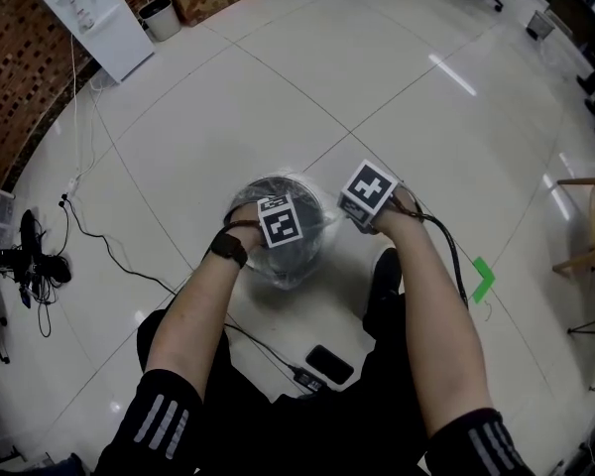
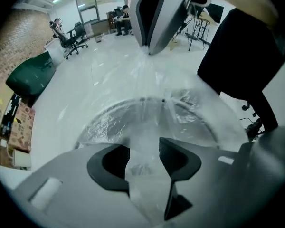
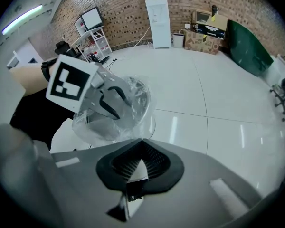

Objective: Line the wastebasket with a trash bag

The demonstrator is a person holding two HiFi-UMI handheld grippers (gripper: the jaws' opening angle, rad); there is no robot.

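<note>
Left gripper view: left tongs [image 2: 145, 158] agape, trash bag [image 2: 149, 80] film slack between them, ungripped. Head view, centre: wastebasket [image 1: 296, 182] on floor [image 1: 426, 117], bag draped over rim. Right tongs [image 3: 141, 164] clamped on taut film. Risk: one-sided pull may strip film off rim or tip basket. Room: cable [image 1: 109, 241] at left, knees close behind, open floor ahead.
</note>
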